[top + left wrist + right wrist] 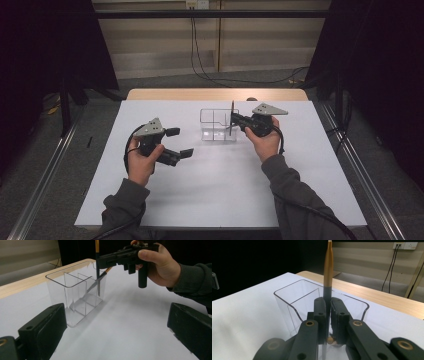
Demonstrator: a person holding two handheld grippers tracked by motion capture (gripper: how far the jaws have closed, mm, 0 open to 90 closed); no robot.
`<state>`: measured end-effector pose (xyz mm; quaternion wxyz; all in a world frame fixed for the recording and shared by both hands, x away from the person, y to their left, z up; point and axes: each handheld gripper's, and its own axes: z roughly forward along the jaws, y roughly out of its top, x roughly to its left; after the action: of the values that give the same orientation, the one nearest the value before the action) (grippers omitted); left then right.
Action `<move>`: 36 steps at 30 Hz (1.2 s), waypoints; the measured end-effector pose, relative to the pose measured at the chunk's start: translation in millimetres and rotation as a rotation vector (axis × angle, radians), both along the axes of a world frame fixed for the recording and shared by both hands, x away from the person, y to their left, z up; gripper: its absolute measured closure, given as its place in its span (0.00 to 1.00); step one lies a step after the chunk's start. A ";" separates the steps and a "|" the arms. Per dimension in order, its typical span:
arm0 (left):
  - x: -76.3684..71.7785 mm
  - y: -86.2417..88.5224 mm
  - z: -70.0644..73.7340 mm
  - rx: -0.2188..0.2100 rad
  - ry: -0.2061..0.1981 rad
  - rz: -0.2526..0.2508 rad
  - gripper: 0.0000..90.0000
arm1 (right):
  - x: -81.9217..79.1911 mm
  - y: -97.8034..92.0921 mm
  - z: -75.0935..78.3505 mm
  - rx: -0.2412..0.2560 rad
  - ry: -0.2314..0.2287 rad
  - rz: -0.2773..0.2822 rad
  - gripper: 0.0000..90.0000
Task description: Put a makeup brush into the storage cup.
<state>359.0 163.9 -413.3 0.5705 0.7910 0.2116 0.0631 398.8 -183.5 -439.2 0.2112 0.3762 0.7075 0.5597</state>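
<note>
So the right gripper [327, 315] has its jaws pinched tight on a pen [328, 270] with a gold-orange barrel and a dark lower section, held upright. My guess is the vertical hold is there so it can drop straight down into the clear acrylic organizer [218, 125] in the middle of the white table [210, 190]. The pen's lower end is already down inside the compartment nearest the right hand, looks like, and I can't tell if the tip touches the floor of it.

The left gripper [117, 322] is spread wide with nothing in it, parked well off to the left of the organizer, probably just staying out of the way.

The right gripper view gives the clamp up close, pads squeezing the dark section, with the organizer rim right behind. The left gripper view gives the side angle: the pen [97, 267] runs down past the rim, with a slanted reflection in the wall, plus the internal dividers. The high view gives the overall layout and the gap between both hands.
</note>
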 end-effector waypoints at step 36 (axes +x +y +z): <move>-0.4 0.1 1.0 0.002 -0.004 0.000 0.02 | -1.1 -1.4 -1.7 -0.013 0.010 -0.006 0.93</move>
<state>358.5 164.0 -412.3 0.5703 0.7913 0.2106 0.0647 397.6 -184.9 -440.9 0.2117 0.3798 0.7110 0.5526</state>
